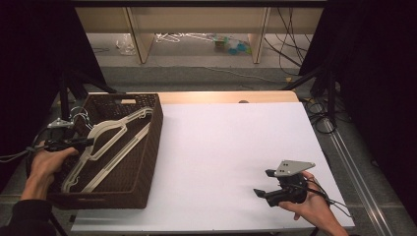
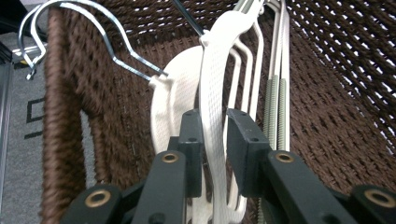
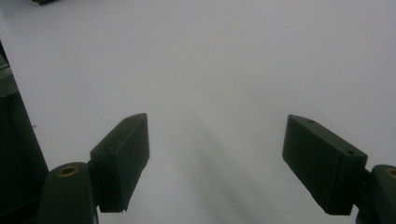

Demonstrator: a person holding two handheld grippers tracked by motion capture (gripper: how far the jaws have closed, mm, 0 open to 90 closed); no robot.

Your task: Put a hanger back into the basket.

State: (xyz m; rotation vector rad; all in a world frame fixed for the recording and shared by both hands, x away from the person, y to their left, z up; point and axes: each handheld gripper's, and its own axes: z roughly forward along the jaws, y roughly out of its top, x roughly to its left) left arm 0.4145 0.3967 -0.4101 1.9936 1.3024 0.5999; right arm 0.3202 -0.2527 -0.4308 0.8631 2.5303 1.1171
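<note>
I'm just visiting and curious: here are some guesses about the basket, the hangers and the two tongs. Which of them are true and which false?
1. The hangers lie in a brown woven basket. True.
2. The left tongs have a white hanger between their jaws. True.
3. The right tongs are holding a hanger. False: their jaws stand wide apart over the bare white tabletop, with nothing between them.
4. The basket sits in the middle of the table. False: it sits at the table's left edge in the high view.
5. The hangers have metal hooks. True.
</note>
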